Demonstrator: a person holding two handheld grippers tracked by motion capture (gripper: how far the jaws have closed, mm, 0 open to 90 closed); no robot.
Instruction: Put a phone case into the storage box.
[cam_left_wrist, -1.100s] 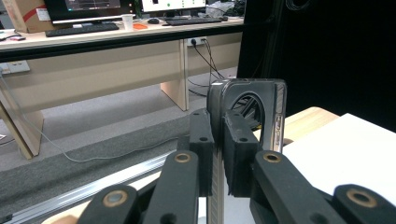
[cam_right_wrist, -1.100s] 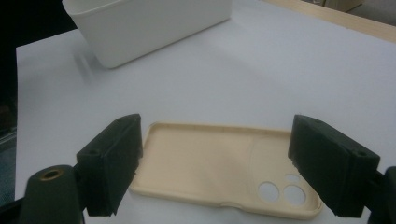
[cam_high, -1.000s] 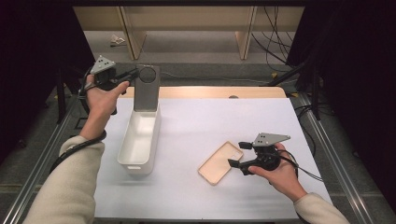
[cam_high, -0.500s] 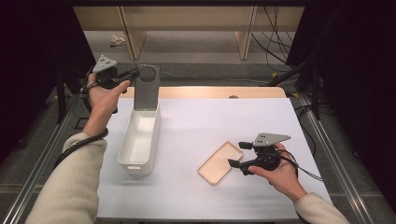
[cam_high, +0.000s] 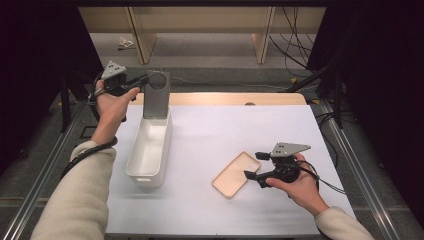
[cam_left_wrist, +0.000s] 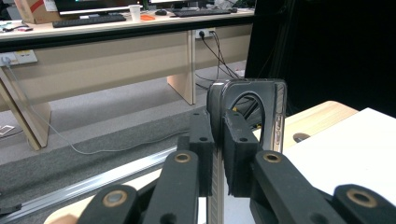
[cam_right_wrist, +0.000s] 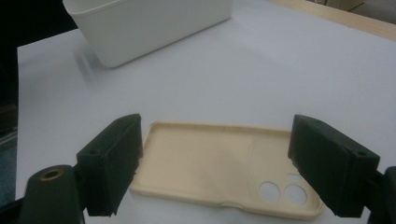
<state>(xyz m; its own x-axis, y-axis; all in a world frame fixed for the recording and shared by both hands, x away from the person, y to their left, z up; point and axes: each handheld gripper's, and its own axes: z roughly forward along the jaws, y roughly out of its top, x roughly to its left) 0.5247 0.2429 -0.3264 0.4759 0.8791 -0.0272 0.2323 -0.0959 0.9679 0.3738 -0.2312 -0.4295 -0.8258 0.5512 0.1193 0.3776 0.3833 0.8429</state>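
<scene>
A clear grey phone case (cam_high: 156, 95) (cam_left_wrist: 261, 107) stands upright over the far end of a white bin (cam_high: 132, 165). My left gripper (cam_high: 145, 80) (cam_left_wrist: 217, 135) is shut on the case's edge, holding it from the left. On the white table top a beige phone case (cam_high: 236, 174) (cam_right_wrist: 219, 163) lies hollow side up. The right gripper (cam_high: 252, 165) (cam_right_wrist: 233, 154) is open and low over the table, one jaw on each side of the beige case's near end, and the pads are not pressing on it.
The white bin (cam_right_wrist: 140, 23) is long and empty inside, left of the table's middle. The wooden table edge (cam_high: 225, 98) runs along the back. Metal rails (cam_high: 45, 175) flank the table. Desks and cables lie beyond.
</scene>
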